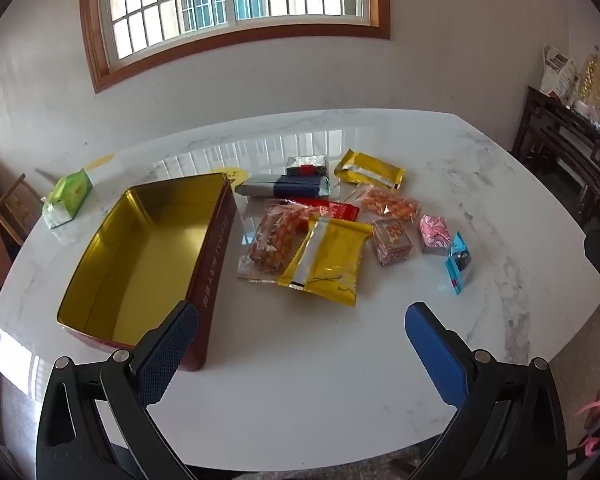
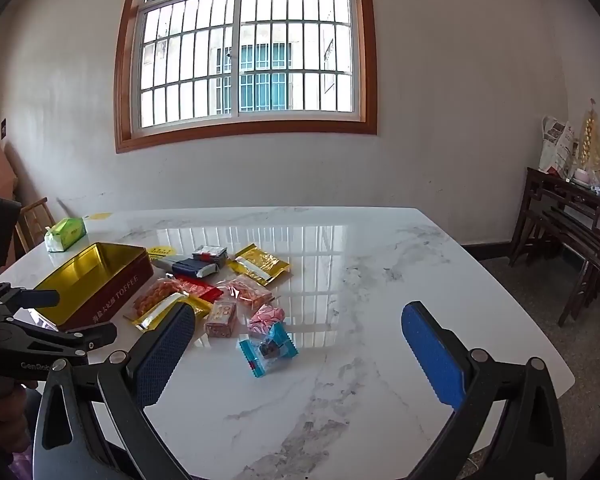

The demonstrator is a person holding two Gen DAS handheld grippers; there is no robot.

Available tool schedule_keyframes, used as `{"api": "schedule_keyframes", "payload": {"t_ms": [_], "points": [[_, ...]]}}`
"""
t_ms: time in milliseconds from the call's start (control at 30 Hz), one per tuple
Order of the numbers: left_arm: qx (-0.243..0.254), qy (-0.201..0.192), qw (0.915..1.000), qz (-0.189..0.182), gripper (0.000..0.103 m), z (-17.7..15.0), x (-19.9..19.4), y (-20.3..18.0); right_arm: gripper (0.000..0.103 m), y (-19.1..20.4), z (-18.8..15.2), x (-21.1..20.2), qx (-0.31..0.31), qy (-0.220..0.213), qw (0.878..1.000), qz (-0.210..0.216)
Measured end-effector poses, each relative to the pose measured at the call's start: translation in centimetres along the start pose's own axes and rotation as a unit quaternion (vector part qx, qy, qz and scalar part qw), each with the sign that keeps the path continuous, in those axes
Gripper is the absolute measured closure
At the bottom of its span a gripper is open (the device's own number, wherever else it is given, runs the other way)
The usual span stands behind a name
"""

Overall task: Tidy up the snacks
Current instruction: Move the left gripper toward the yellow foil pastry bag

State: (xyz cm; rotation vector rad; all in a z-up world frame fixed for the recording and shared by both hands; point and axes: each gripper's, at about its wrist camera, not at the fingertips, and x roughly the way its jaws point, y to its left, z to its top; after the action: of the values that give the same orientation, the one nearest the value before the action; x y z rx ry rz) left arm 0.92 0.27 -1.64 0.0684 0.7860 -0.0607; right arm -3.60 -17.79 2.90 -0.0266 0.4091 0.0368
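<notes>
Snacks all loose on table point(image 1: 340, 380), none in tin point(image 1: 147, 256) yet, so task looks unstarted.

Left wrist view: left gripper point(image 1: 302, 354) hangs above the table's near edge, jaws wide apart, nothing between them. Tin sits just ahead-left, lid off, gold inside bare; left finger overlaps its near corner in the pic, contact can't be told. Right of tin lies the pile: gold pack point(image 1: 326, 258) on top of a clear nut bag point(image 1: 269, 240), red bar point(image 1: 324, 208) behind, navy bar point(image 1: 287, 186), silver pack point(image 1: 306, 164), 2nd gold pack point(image 1: 370, 170), orange bag point(image 1: 388, 202), brown cube point(image 1: 392, 240), pink candy point(image 1: 436, 232), blue candy point(image 1: 460, 262) furthest right. Green tissue pack point(image 1: 67, 196) well apart, beyond the tin; prob. not a snack.

Right wrist view: right gripper point(image 2: 300, 354) also spread, empty, over bare marble. Blue candy point(image 2: 267, 350) is nearest, just ahead-left of it, w/ pink candy point(image 2: 265, 316) and brown cube point(image 2: 221, 318) close behind. Tin point(image 2: 95, 280) farther left, reads TOFFEE on its side. Left gripper point(image 2: 59, 320) shows at left edge, near tin.

Left to do, judging by this: approx. ten items to move into tin, one by one. Flat foil packs may be slippery and hard to pinch off glossy marble; overlapped gold pack should go before the nut bag under it.
</notes>
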Motion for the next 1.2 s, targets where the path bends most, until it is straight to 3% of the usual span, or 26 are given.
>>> {"api": "schedule_keyframes", "payload": {"t_ms": [700,933,1033,1200], "points": [[0.015,0.041,0.9981,-0.044,0.002,0.2,2.7,0.3,0.001,-1.1,-1.5,1.9,0.008,0.035,0.999,0.005],[0.006,0.08,0.994,-0.075,0.002,1.8,5.1,1.0,0.001,-2.1,-1.8,2.6,0.015,0.05,0.999,0.006],[0.019,0.095,0.99,-0.103,0.002,2.9,6.3,0.7,0.001,-2.5,-2.0,3.0,0.019,0.056,0.998,0.005],[0.046,0.112,0.9868,-0.107,0.002,4.6,8.5,-0.2,0.001,-3.5,-2.2,3.6,0.029,0.064,0.998,0.001]]}}
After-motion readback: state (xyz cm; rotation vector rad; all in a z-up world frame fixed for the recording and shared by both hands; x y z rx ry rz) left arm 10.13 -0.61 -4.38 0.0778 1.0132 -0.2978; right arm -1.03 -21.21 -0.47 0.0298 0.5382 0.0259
